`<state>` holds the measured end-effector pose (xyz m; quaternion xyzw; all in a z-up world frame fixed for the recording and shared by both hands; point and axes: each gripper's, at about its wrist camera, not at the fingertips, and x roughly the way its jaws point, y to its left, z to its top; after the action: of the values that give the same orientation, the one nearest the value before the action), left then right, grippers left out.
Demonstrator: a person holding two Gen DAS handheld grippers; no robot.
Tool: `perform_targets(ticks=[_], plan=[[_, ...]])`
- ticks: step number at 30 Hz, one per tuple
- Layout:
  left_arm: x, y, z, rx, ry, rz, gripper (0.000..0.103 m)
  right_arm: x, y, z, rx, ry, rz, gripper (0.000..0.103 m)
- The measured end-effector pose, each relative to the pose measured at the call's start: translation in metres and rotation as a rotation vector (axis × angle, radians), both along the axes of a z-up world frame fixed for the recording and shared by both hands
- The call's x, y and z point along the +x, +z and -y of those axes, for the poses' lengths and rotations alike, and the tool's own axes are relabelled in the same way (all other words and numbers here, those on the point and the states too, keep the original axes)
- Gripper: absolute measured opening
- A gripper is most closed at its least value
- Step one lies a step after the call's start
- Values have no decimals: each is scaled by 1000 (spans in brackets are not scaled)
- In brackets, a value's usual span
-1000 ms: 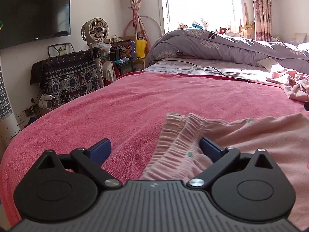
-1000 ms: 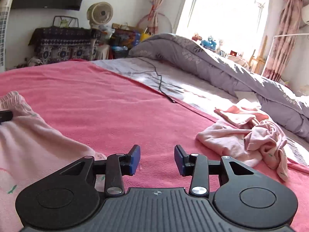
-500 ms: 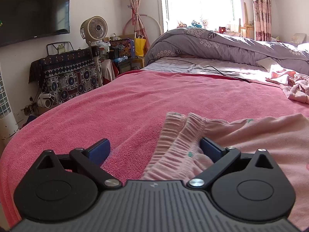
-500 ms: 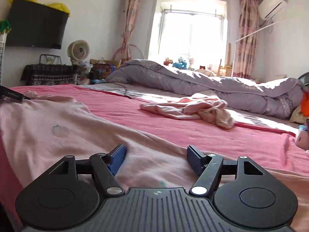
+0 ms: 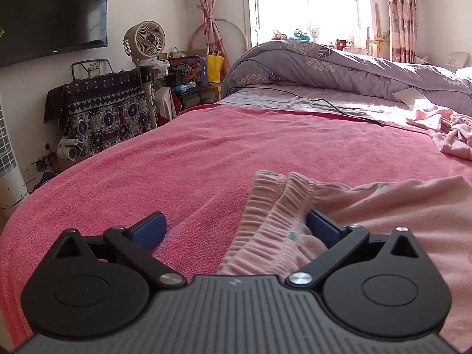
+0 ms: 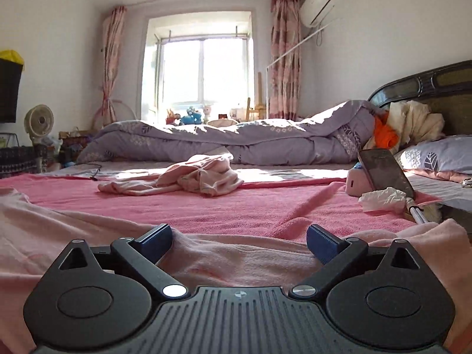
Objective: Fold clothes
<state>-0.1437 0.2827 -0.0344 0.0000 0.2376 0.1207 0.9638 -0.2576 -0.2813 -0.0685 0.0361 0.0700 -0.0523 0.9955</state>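
Note:
Light pink pyjama trousers (image 5: 368, 206) lie flat on the pink towel-covered bed (image 5: 221, 153). Their ribbed waistband (image 5: 274, 206) lies between the wide-open jaws of my left gripper (image 5: 236, 230), which sits low over it. In the right wrist view the same pink fabric (image 6: 236, 253) spreads under my right gripper (image 6: 239, 242), which is open just above the cloth. A second crumpled pink garment (image 6: 191, 177) lies further back on the bed; it also shows in the left wrist view (image 5: 448, 138).
A rolled purple quilt (image 6: 250, 141) lies along the far side of the bed. A phone on a stand (image 6: 383, 171), crumpled tissue (image 6: 383, 200) and a pillow (image 6: 436, 156) are at right. A black cable (image 5: 339, 109) crosses the sheet. A fan (image 5: 144, 41) and cabinet (image 5: 103, 109) stand beyond the bed's left edge.
My right gripper swung right and dropped low over the trousers, with its jaws opened wider. My left gripper stayed over the waistband, almost still.

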Motion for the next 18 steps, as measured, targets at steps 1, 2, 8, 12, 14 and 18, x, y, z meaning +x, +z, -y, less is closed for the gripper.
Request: perform_targets(ticks=[1, 2, 8, 12, 14, 18], plan=[[0, 0, 0, 2, 2, 0, 103, -11, 4, -1, 19, -9, 29, 98], [0, 0, 1, 3, 3, 0, 103, -23, 7, 0, 32, -25, 55, 98], [-1, 0, 3, 13, 14, 1, 103, -60, 13, 37, 67, -264, 70, 98], [-1, 0, 5, 19, 19, 0, 103, -55, 7, 62, 40, -355, -44, 31], [0, 0, 4, 17, 19, -1, 103, -52, 6, 71, 93, -372, -50, 29], [-1, 0, 4, 14, 18, 1, 103, -42, 6, 78, 92, -433, -55, 47]])
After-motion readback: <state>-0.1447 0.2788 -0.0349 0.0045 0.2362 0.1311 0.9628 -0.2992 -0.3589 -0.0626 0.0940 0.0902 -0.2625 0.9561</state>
